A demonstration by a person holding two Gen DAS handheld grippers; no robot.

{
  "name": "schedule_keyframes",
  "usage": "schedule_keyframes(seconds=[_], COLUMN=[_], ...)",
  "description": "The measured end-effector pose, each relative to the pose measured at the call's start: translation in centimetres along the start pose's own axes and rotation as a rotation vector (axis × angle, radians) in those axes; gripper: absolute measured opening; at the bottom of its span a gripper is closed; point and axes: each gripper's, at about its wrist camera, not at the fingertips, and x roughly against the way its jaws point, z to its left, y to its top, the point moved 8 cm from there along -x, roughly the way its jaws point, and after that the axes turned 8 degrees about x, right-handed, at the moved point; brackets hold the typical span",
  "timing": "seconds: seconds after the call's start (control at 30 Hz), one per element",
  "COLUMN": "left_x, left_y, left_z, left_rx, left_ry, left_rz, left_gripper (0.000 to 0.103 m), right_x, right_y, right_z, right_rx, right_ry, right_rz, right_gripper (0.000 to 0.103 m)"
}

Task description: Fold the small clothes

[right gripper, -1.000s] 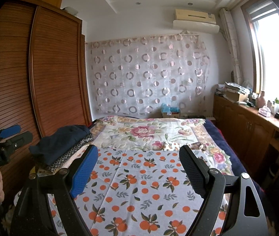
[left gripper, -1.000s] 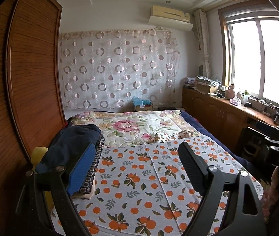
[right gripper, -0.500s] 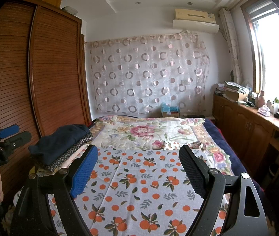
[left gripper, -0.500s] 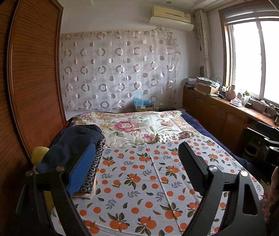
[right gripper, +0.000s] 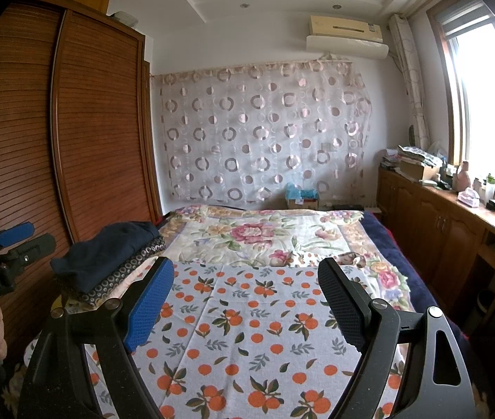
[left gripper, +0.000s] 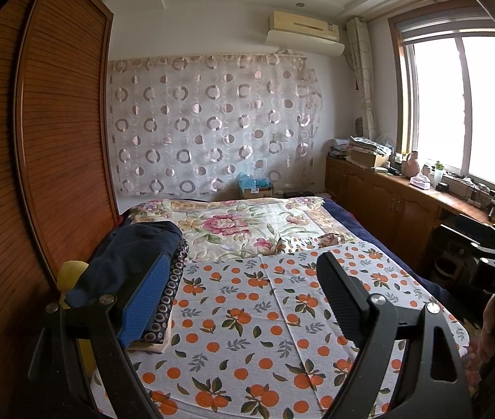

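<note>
Holding both grippers wide and empty above the orange-print sheet (left gripper: 247, 331), we see the pile of clothes (left gripper: 132, 265) at its left edge — a careless grab could topple the whole stack there.

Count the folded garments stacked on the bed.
3, possibly more hidden: navy garment on top, circle-patterned dark garment beneath it, pale garment at the bottom, all by the wardrobe.
</note>
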Motion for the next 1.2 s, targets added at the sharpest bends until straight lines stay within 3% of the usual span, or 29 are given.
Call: schedule_keyframes(seconds=[1.2], left_x=[-0.05], left_y=[-0.18], left_z=[0.0], left_rx=[0.0], left_ry=[-0.001], left_rz=[-0.002], left_gripper=[0.087], right_x=[-0.19], right_y=[-0.11], right_z=[-0.9], right_rx=[0.003], right_ry=[0.003], right_rz=[-0.001], right_gripper=[0.086])
